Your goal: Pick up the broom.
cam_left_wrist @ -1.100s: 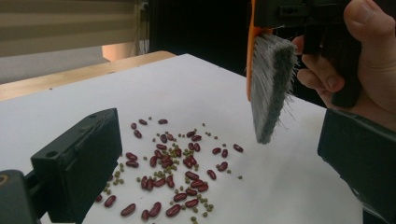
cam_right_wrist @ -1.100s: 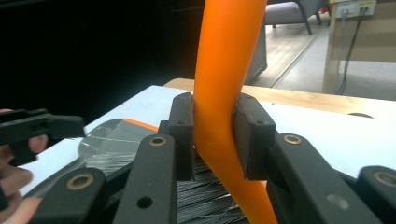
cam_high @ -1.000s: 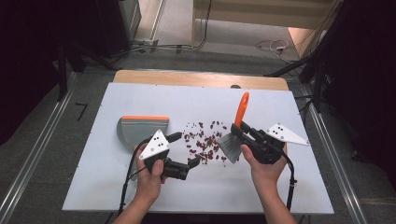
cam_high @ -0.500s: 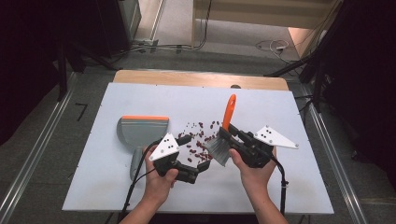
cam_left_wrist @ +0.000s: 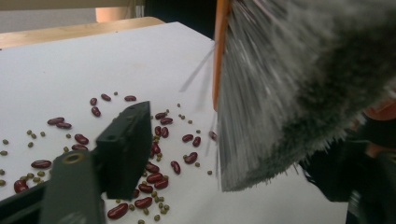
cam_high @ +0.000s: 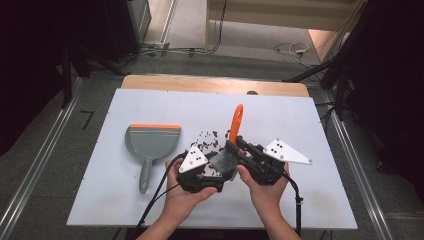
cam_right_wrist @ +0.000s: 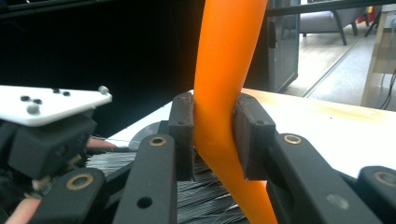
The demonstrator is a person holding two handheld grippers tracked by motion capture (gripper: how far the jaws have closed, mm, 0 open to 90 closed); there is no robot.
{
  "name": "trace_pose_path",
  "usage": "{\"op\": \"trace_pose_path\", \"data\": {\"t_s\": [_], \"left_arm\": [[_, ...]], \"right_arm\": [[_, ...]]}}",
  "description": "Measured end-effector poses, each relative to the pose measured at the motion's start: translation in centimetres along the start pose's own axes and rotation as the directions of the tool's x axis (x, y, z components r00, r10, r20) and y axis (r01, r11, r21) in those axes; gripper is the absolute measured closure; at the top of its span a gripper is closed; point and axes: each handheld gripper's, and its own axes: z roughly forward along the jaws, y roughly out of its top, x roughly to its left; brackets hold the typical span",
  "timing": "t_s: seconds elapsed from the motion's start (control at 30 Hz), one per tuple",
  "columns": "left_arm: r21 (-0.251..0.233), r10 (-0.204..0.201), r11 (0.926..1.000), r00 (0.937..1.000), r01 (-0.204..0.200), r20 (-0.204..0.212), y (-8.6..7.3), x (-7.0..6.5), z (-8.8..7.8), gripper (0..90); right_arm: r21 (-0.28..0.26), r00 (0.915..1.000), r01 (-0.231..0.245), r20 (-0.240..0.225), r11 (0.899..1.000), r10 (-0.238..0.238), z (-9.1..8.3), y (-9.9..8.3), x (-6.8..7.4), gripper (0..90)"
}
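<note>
Brush being held over spilled beans, w/ dustpan lying apart at left.

Nearest, the right gripper (cam_right_wrist: 215, 140) is being clamped shut on the orange handle of the brush (cam_high: 230, 145), both pads pressed against it; grey bristles (cam_left_wrist: 289, 93) are being held down at the white table (cam_high: 325, 200), just beside the scatter of red beans (cam_left_wrist: 154, 177) and small green ones. The left gripper (cam_high: 210, 177) is being held close to the bristles, one jaw seen over the beans in the left gripper view; open or closed can't be told. Farther left, the grey dustpan (cam_high: 150, 145) w/ orange edge is lying flat, handle toward the person, well apart from the beans.
</note>
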Motion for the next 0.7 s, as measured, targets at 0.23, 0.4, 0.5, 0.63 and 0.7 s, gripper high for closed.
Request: {"op": "trace_pose_path", "data": {"t_s": [0.23, 0.4, 0.5, 0.63, 0.7], "left_arm": [[0.005, -0.03, 0.9995, 0.9994, 0.03, -0.017, -0.03, -0.5, 0.28, 55.7], [0.0, -0.034, 0.9994, 0.9994, 0.034, -0.006, -0.03, -0.76, 0.3, 77.1], [0.011, -0.03, 0.9995, 0.9995, 0.03, -0.001, 0.01, -0.6, 0.28, 81.6], [0.03, 0.007, 0.9995, 0.9998, -0.007, -0.018, 0.17, -0.61, 0.09, 85.4], [0.026, 0.021, 0.9994, 0.9996, -0.02, -0.02, 0.26, -0.53, -0.08, 85.7]], "right_arm": [[-0.004, 1.0, -0.005, -0.001, 1.0, 0.005, 0.2, -0.17, 0.7, 69.2], [-0.011, 0.9999, -0.007, 0.009, 1.0, 0.007, 0.18, -0.22, 0.78, 69.1], [-0.012, 0.9999, -0.013, 0.011, 1.0, 0.013, 0.16, -0.28, 0.75, 69.0], [0.004, 1.0, -0.006, 0.002, 1.0, 0.006, 0.28, -0.23, 0.72, 68.7], [0.023, 0.9998, -0.007, -0.016, 1.0, 0.007, 0.3, 0.11, 0.54, 67.6]]}}
